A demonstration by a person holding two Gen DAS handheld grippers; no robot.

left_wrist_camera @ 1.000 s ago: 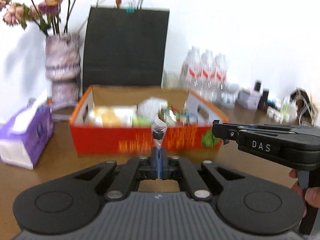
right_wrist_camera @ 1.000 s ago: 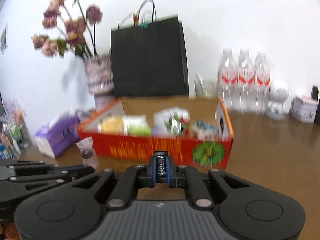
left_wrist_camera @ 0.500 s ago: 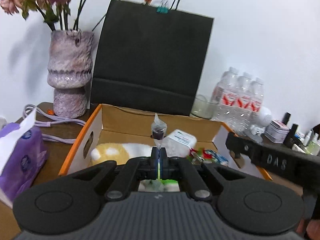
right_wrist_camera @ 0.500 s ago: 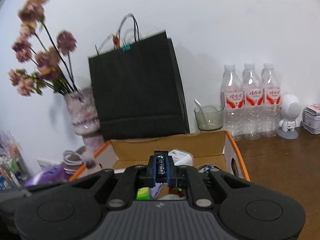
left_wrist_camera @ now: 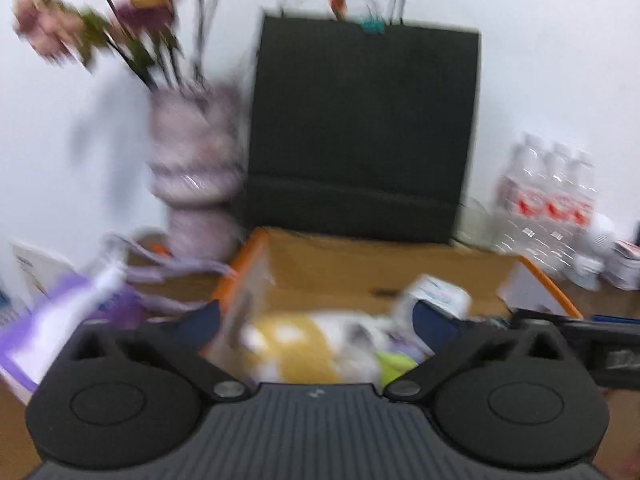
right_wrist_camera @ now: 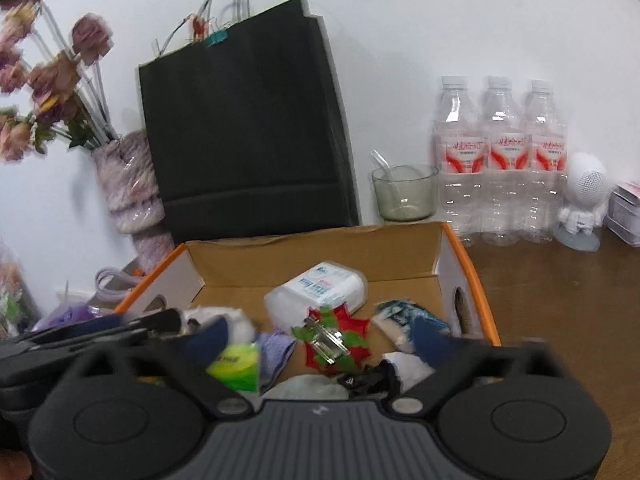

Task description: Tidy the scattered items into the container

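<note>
An orange cardboard box (right_wrist_camera: 467,256) holds several items: a white plastic case (right_wrist_camera: 320,290), a red and green clip (right_wrist_camera: 334,342), a green packet (right_wrist_camera: 236,366), a blue wrapper (right_wrist_camera: 400,314) and a black clip (right_wrist_camera: 368,380). My right gripper (right_wrist_camera: 318,342) is open and empty over the box's front. My left gripper (left_wrist_camera: 316,322) is open and empty over the box (left_wrist_camera: 256,248); this view is blurred. A yellow and white item (left_wrist_camera: 296,344) lies below it.
A black paper bag (right_wrist_camera: 248,128) stands behind the box. A vase of dried flowers (right_wrist_camera: 128,184) is at the left, with a purple tissue pack (left_wrist_camera: 68,312). A glass cup (right_wrist_camera: 404,192), three water bottles (right_wrist_camera: 500,160) and a white figure (right_wrist_camera: 580,200) stand at the right on the brown table (right_wrist_camera: 560,300).
Both grippers have opened over the box. The small packet the left held and the dark item the right held are gone from the fingers.
</note>
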